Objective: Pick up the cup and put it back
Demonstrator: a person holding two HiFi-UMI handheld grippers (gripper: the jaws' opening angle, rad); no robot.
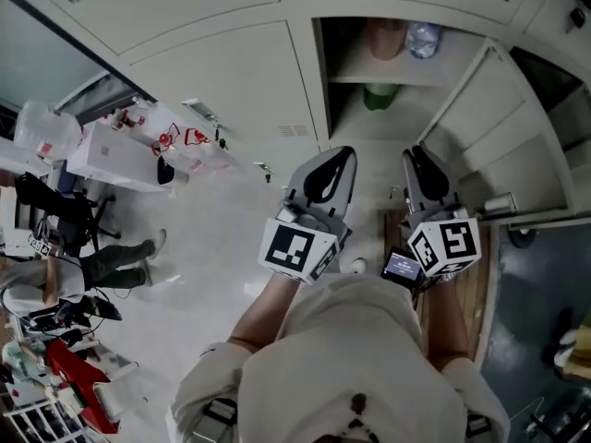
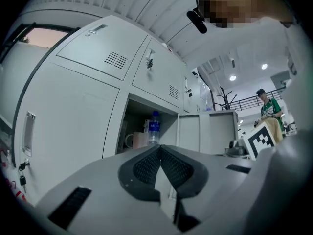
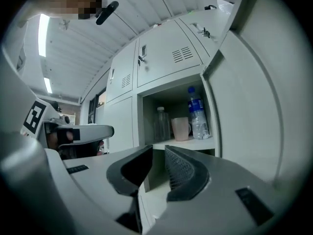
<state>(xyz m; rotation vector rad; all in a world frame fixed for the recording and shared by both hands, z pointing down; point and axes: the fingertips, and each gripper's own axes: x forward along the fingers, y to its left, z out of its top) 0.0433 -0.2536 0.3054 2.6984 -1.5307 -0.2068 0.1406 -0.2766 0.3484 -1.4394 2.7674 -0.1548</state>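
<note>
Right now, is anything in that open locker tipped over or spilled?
Nothing stands out. The pink cup stands upright on the shelf, between a clear bottle and a blue-labelled water bottle, both upright too. No spill shows.

You face a bank of pale grey metal lockers [image 1: 222, 72] with vent slots and small key locks. One locker [image 3: 166, 98] ahead stands open, its door [image 1: 522, 146] swung to your right. The floor [image 1: 203, 238] under you is pale and glossy, with a wooden strip [image 1: 473, 289] at your right. Left of the lockers is a window [image 2: 46, 37]. Overhead, strip lights [image 3: 43, 28] run along a ribbed ceiling [image 3: 98, 48].
</note>
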